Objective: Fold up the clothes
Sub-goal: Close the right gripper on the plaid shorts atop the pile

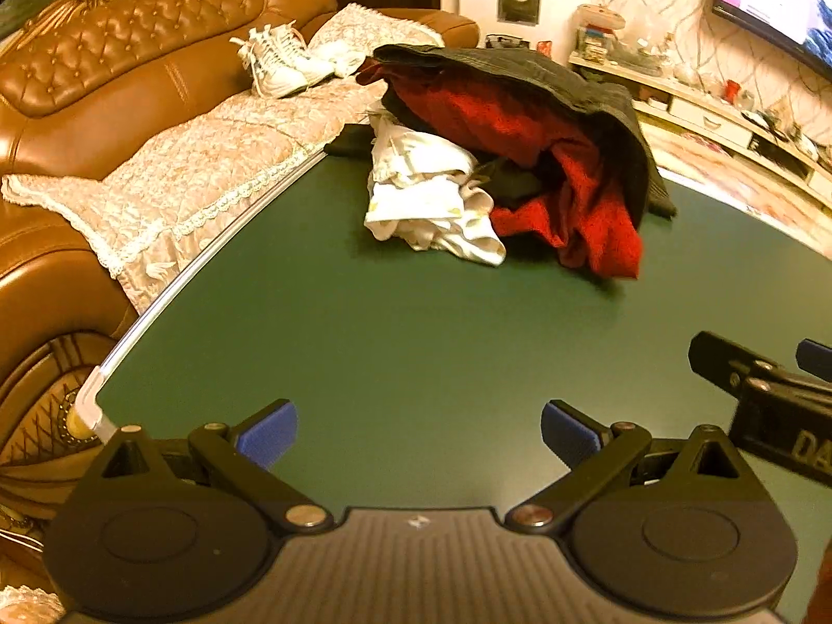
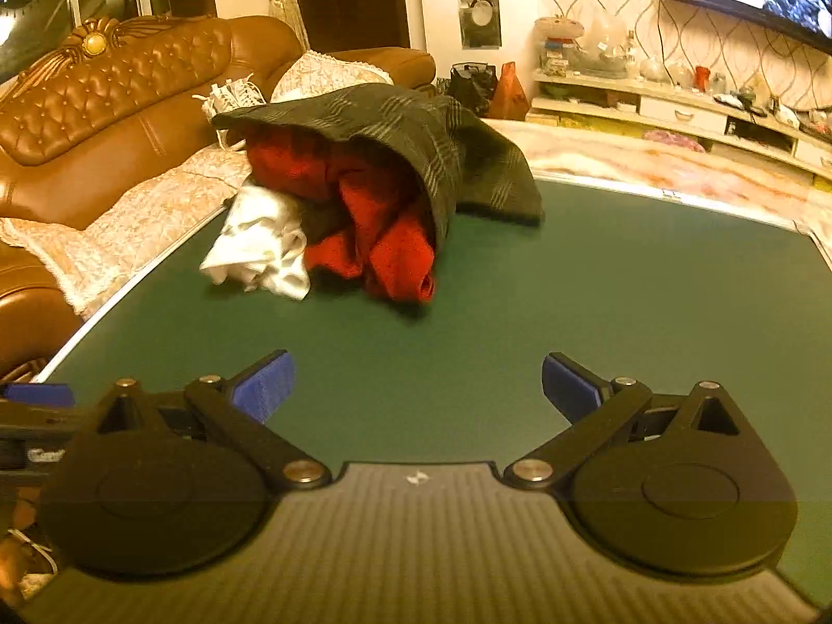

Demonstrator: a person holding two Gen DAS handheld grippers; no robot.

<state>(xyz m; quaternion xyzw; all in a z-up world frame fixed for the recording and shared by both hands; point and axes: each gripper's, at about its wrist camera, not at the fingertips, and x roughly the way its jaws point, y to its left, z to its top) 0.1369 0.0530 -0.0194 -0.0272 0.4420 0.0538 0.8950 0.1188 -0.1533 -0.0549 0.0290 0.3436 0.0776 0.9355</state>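
So both grippers are sitting low over the near end of the green table point(image 1: 416, 343), side by side. The left gripper point(image 1: 418, 434) has its blue-padded fingers spread wide with nothing between them, and the right gripper point(image 2: 417, 385) is the same, jaws apart and empty. In the left wrist view you can spot part of the right one poking in at the right edge.

The clothes are all heaped in one pile toward the far-left part of the table, well apart from both grippers. There's a dark checked garment point(image 2: 416, 130) draped over the top like a hood, a red garment point(image 2: 385, 229) bunched underneath and spilling toward the front, and a crumpled white garment point(image 2: 260, 244) on the left side of the pile, touching the red one.

Room-wise: lots of bare green surface between the grippers and the pile, plus a wide open stretch to the right of it. The table's left edge has a pale metal trim point(image 1: 208, 255) and runs right alongside a brown leather sofa point(image 1: 104, 62) with a lace cover point(image 1: 218, 156); the pile sits near that edge. White sneakers point(image 1: 281, 60) are on the sofa behind it. The far-right corner of the table is visible in the right wrist view.
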